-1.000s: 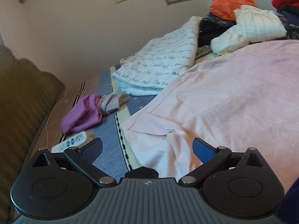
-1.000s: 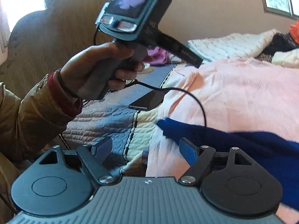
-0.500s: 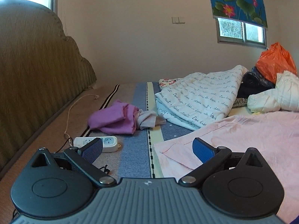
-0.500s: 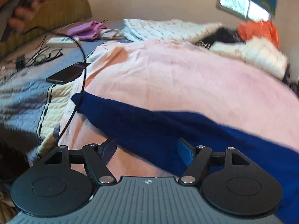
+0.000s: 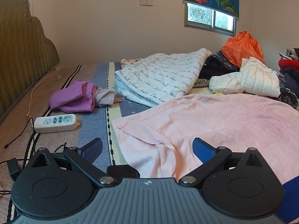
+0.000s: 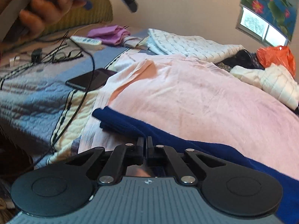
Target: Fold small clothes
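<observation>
**Pinching the navy garment at its near edge**

Right gripper (image 6: pixel 145 140): fingers are drawn almost together, with a fold of the navy blue garment (image 6: pixel 186 145) caught between them. The garment is spread across the pink sheet (image 6: pixel 186 93), its folded end lying toward the left, near the sheet's edge, and its length running off to the lower right. In the left wrist view only a sliver of it is seen, at the lower right corner.

Left gripper (image 5: pixel 147 149): fingers are spread wide, nothing is held between them. It is raised above the bed, pointed over the corner of the pink sheet and the striped quilted bedspread (image 5: pixel 99 112). In the right wrist view it is seen up at the top left, gripped by the left hand (image 6: pixel 43 5), its cable trailing down across the bedspread.

On the bedspread are noted: a white power strip (image 5: pixel 55 123), a crumpled purple cloth (image 5: pixel 74 98) just beyond it, and a dark phone (image 6: pixel 91 79) lying beside the sheet's left edge. A white script-printed quilt (image 5: pixel 160 80) is folded behind the pink sheet. Farther back, a white padded jacket (image 5: pixel 250 80) and an orange plastic bag (image 5: pixel 242 47) are piled against dark clothing.
</observation>
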`<action>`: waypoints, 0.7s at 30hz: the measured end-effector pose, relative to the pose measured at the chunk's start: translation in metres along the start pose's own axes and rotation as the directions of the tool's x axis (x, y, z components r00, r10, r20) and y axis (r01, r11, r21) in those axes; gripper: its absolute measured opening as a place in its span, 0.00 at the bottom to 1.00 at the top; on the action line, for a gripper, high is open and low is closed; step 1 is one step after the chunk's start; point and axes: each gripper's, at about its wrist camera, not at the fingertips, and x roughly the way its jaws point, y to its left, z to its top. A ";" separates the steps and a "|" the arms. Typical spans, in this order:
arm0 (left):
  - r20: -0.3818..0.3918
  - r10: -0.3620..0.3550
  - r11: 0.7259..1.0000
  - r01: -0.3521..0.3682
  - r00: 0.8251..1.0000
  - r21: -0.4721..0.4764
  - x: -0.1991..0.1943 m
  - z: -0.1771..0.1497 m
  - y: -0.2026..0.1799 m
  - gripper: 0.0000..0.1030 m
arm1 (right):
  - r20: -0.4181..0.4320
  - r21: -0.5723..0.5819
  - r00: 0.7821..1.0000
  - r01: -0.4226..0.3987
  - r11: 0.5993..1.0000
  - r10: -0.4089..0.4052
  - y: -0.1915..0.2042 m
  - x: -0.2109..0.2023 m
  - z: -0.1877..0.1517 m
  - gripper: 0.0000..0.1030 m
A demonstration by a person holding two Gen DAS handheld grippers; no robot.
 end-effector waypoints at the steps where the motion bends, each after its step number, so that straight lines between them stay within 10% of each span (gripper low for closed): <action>1: -0.005 -0.021 1.000 0.021 1.000 0.008 0.000 -0.003 -0.005 1.00 | 0.018 0.060 1.000 -0.002 0.998 0.001 -0.010 -0.006 -0.001 0.02; 7: -0.061 -0.122 0.981 0.130 0.991 0.144 0.001 -0.024 -0.048 1.00 | 0.043 0.378 0.997 0.046 0.925 -0.067 -0.090 -0.067 -0.043 0.01; 13: -0.089 -0.142 0.951 0.161 0.986 0.265 -0.002 -0.043 -0.082 1.00 | -0.179 0.129 0.942 0.308 0.943 -0.283 -0.085 -0.076 -0.079 0.25; 18: -0.096 -0.150 0.949 0.171 0.984 0.266 -0.004 -0.042 -0.083 1.00 | -0.031 0.364 0.999 0.036 0.931 -0.027 -0.084 -0.083 -0.067 0.56; 21: -0.092 -0.152 0.955 0.170 0.984 0.243 -0.005 -0.038 -0.077 1.00 | -0.081 0.435 0.997 0.037 0.900 -0.001 -0.085 -0.056 -0.066 0.60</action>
